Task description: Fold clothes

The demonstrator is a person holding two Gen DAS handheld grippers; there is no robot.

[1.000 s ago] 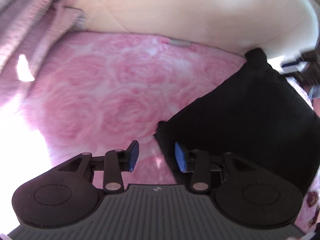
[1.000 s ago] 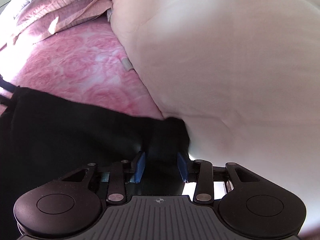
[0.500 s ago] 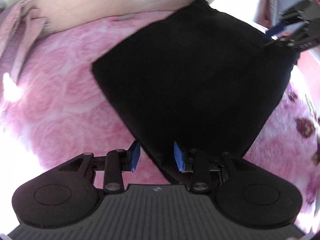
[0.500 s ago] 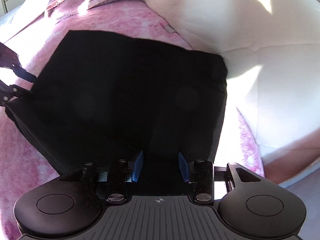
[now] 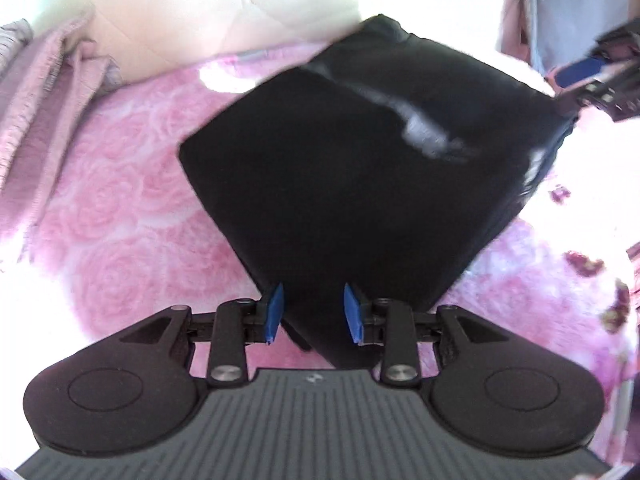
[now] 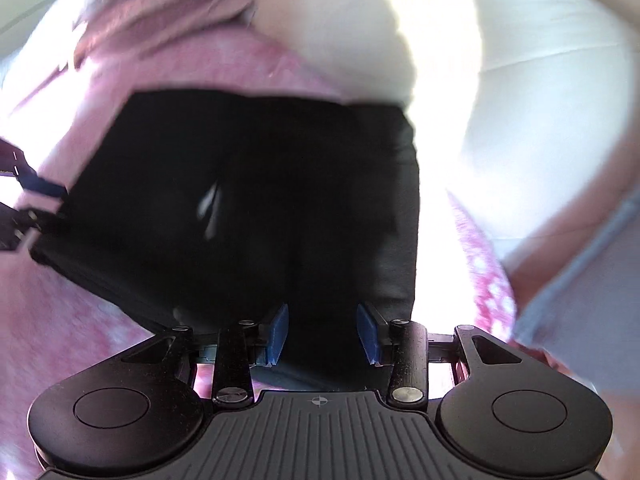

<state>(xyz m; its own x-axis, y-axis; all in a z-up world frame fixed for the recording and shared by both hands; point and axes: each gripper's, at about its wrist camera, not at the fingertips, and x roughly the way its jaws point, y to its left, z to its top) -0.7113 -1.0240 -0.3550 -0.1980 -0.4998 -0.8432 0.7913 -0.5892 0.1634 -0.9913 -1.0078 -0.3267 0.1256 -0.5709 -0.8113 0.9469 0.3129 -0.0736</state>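
Now a folded black garment [image 5: 360,168] lies on a pink bed [image 5: 120,208], stretched between both grippers: left gripper [image 5: 312,314] clamps its near corner, right gripper [image 6: 324,334] the opposite corner. Since a second ago, both have drawn it back from the white duvet [image 6: 500,60]

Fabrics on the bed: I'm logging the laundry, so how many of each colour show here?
Black garment: 1
Pink rose cover: 1
Pink striped cloth: 1
Cream duvet: 1
Total: 4
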